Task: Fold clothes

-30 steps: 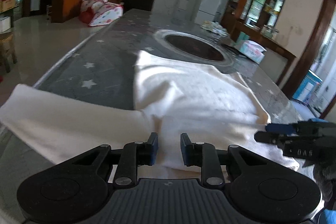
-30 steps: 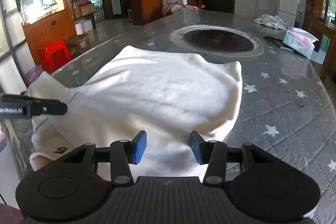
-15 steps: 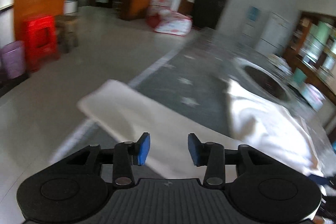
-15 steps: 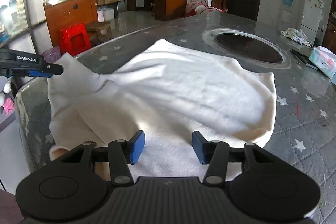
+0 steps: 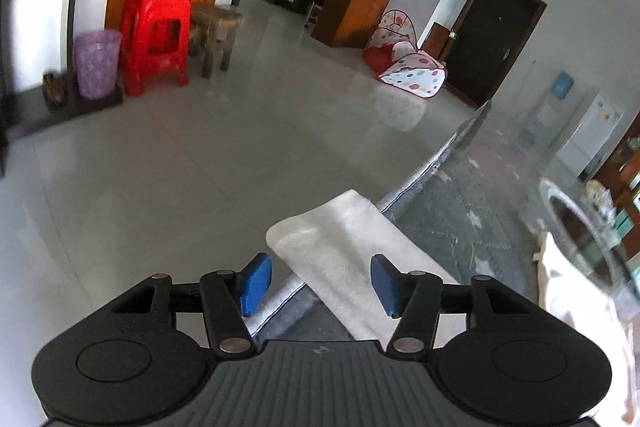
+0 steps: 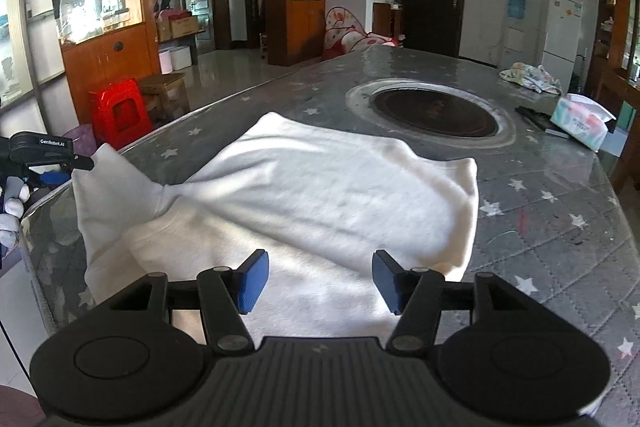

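A cream white garment lies spread on the grey star-patterned table. One sleeve runs out to the table's left edge, its cuff hanging past the rim. My left gripper is open, with the sleeve lying between and just beyond its blue pads. In the right wrist view the left gripper shows at the far left beside the sleeve's end. My right gripper is open and empty, just above the garment's near part.
A round dark inset sits in the middle of the table. A tissue pack and a crumpled cloth lie at the far right. On the floor to the left stand a red stool and a purple bin.
My left gripper has swung left from the garment's body to the sleeve end at the table edge and opened wider. My right gripper has pulled back a little and stayed open.
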Motion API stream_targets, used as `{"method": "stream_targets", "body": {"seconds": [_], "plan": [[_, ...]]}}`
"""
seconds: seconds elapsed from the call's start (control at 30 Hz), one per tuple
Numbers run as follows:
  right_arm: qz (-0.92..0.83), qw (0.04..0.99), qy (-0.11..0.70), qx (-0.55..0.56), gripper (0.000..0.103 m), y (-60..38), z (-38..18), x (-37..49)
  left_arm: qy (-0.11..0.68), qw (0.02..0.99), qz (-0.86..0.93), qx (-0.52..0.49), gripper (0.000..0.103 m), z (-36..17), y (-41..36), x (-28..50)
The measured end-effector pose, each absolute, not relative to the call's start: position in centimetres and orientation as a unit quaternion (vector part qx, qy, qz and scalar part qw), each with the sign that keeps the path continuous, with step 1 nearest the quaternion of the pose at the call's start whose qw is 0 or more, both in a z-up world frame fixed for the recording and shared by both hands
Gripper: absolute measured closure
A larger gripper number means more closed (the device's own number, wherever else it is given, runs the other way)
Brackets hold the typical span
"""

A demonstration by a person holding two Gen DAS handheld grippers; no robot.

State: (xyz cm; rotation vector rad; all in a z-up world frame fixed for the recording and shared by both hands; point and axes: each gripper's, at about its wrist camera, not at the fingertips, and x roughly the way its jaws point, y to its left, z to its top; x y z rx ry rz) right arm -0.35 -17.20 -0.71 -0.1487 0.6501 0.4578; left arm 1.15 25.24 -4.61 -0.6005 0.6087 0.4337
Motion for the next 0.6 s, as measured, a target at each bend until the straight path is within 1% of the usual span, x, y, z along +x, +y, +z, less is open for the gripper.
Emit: {"method": "stream_targets", "body": {"seconds": [0.03, 0.07, 0.1, 0.17, 0.2, 0.33, 0.47, 0.6], "plan": [[0.221, 0.920, 0.315, -0.071, 0.045, -17.3, -0.6, -0.3, 0.290, 0.886, 0.211, -0.295, 0.061, -4.7, 25.5, 1.0], [0.218, 0.921, 0.314, -0.069, 0.045, -17.5, -0.6, -0.3, 0.285, 0.885, 0.214, -0.299, 0.072, -4.7, 25.5, 0.8], [0.216, 0.923, 0.313, -0.067, 0.045, -17.6, -0.5, -0.3, 0.281, 0.885, 0.217, -0.301, 0.077, -4.6, 25.5, 0.6], [0.211, 0.925, 0.310, -0.064, 0.045, -17.9, -0.4, -0.3, 0.270, 0.886, 0.219, -0.308, 0.093, -4.4, 25.6, 0.0], [0.209, 0.926, 0.309, -0.063, 0.045, -18.0, -0.4, -0.3, 0.264, 0.887, 0.219, -0.310, 0.097, -4.3, 25.6, -0.3], [0.200, 0.930, 0.305, -0.054, 0.045, -18.6, -0.2, -0.4, 0.233, 0.905, 0.179, -0.308, 0.099, -2.4, 23.9, -1.0], [0.188, 0.934, 0.299, -0.043, 0.045, -19.4, 0.1, -0.6, 0.215, 0.927, 0.080, -0.295, 0.099, 0.4, 19.8, -1.1], [0.174, 0.940, 0.293, -0.034, 0.045, -20.5, 0.4, -0.8, 0.217, 0.930, -0.024, -0.295, 0.099, 2.1, 15.3, -0.3]]}}
